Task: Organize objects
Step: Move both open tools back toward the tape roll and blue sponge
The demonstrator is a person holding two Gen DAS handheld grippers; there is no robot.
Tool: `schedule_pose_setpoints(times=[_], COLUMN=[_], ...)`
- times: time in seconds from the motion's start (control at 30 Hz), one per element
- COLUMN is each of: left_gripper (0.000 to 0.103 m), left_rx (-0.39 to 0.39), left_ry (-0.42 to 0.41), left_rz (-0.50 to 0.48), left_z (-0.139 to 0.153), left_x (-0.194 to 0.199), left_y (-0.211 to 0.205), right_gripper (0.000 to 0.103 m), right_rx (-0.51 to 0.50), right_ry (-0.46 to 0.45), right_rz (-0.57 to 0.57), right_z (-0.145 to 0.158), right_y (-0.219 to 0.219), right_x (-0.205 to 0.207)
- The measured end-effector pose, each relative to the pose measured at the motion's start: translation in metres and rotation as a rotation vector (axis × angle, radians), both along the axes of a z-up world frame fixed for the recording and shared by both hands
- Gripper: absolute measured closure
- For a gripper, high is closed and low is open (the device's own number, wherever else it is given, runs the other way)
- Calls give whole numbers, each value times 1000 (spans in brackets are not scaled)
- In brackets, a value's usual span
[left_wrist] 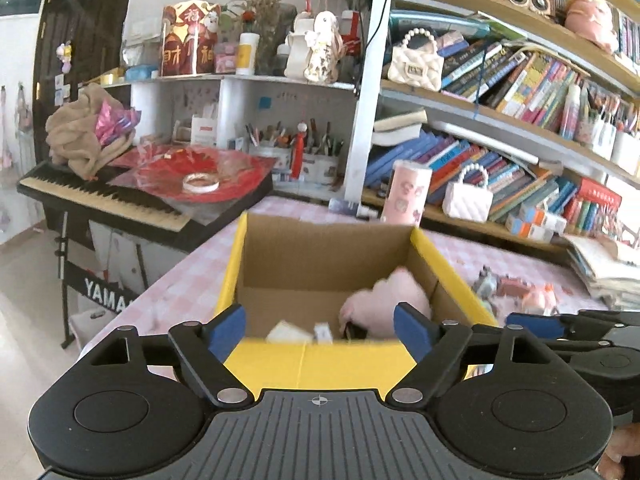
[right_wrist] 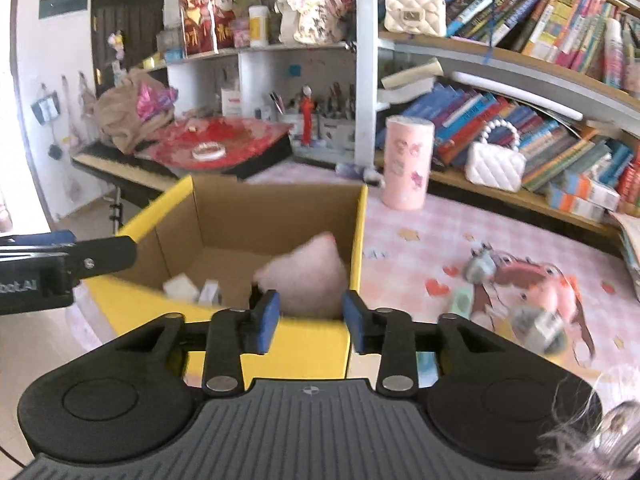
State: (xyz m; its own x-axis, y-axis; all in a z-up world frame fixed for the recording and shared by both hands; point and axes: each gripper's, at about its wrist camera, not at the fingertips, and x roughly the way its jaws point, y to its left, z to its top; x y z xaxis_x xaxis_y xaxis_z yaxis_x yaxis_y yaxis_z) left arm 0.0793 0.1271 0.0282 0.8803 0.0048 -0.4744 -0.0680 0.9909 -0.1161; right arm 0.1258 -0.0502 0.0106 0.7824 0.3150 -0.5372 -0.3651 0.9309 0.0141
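— Inside the yellow box (left_wrist: 320,360), near its right wall, what's lying there?
— I see the pink plush (right_wrist: 304,280). Left gripper (left_wrist: 320,330) gapes wide, right gripper (right_wrist: 310,322) partly apart, both empty.

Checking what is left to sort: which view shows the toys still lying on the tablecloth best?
The right wrist view: the loose toys lie in a blurred heap right of the yellow box. The left wrist view shows only a small far strip of them beyond the box's right wall.
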Motion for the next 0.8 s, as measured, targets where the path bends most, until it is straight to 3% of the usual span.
schedule_pose_setpoints(times=[0.13, 0.33, 0.6, 0.8], left_gripper=[16, 15, 11, 11], left_rx=[7, 8, 38, 48], left_ry=[42, 123, 155, 187], left_rz=[27, 39, 3, -45], left_z=[-13, -31, -38, -45], left_x=[-22, -47, -74, -87], left_y=[5, 7, -2, -16], right_gripper=[47, 32, 19, 16], right_rx=[-37, -84, -111, -107], right_ry=[12, 28, 38, 60], right_rz=[-60, -102, -129, -185], right_z=[-12, -25, -31, -37], right_y=[5, 14, 13, -1], right_x=[-28, -62, -93, -114])
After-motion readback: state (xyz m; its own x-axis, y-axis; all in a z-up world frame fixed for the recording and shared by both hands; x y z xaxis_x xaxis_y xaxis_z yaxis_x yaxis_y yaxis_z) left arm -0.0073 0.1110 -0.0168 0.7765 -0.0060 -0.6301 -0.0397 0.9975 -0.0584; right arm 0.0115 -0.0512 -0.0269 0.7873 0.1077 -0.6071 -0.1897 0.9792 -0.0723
